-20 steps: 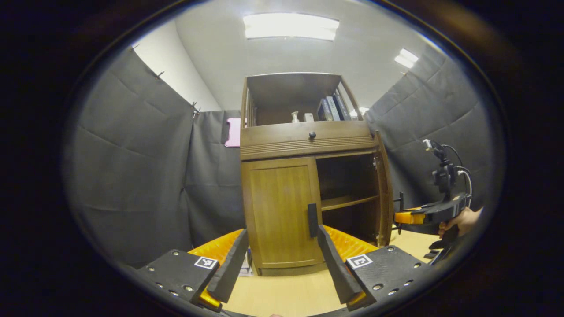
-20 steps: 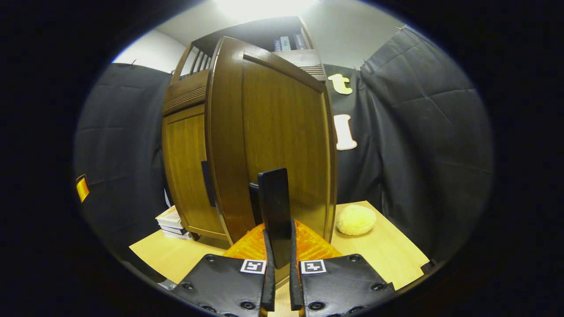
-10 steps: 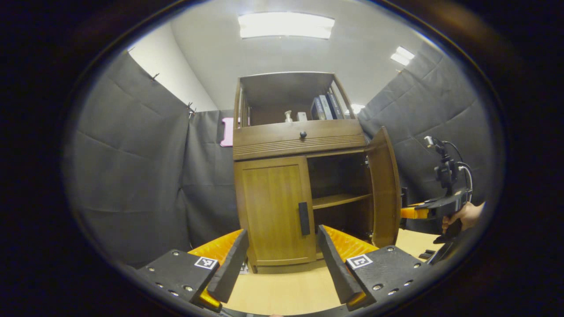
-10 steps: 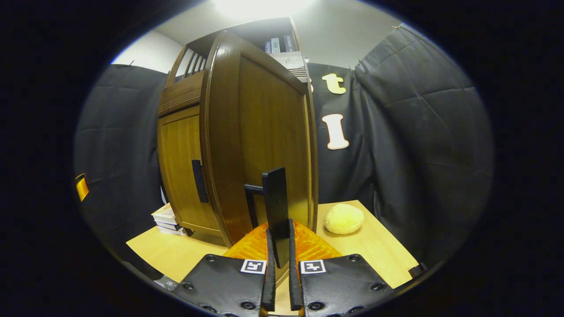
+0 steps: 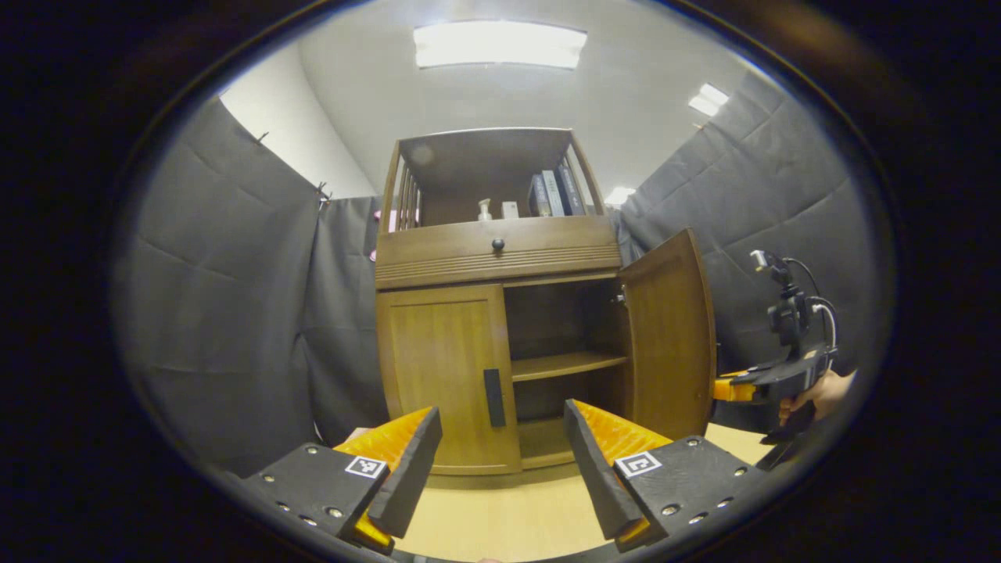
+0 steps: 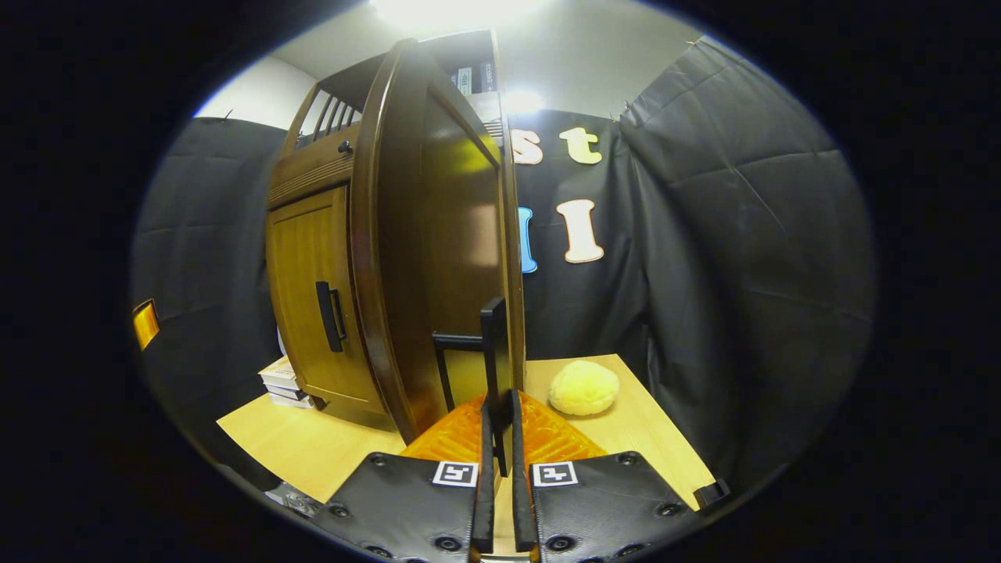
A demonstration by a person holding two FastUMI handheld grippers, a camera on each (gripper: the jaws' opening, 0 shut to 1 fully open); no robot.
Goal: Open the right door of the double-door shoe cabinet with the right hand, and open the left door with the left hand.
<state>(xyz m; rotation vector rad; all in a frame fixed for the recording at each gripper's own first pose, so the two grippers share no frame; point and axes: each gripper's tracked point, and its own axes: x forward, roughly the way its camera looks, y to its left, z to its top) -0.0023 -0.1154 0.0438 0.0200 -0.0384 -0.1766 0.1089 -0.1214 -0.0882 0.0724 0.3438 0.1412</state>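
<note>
A: What do you see in the left gripper view?

B: A brown shoe cabinet stands on a light wood table. Its left door is shut flat. That door has a black handle near its inner edge.

A: And the other door?

B: The right door is swung out wide. You can see inside the cabinet, where a shelf goes across.

A: What is the left gripper doing?

B: Its two fingers are spread far apart, with nothing between them. It is in front of the cabinet, low down, and not touching the left door.

A: Anything else there?

B: On the far right a hand holds the right gripper, just beside the edge of the open door. Up on the top shelf are some books and a small white bottle. There is a round knob on the drawer.

A: Now the right gripper view?

B: The right door is very near, seen almost edge on. Its black handle sticks up right in front.

A: Is the right gripper holding it?

B: Yes. Its fingers are squeezed tight on the bottom of that handle, one on each side.

A: What is around it?

B: The left door is behind, shut, with its handle showing. A fluffy yellow ball lies on the table to the right of the open door. A few books are stacked at the cabinet's left foot.
</note>
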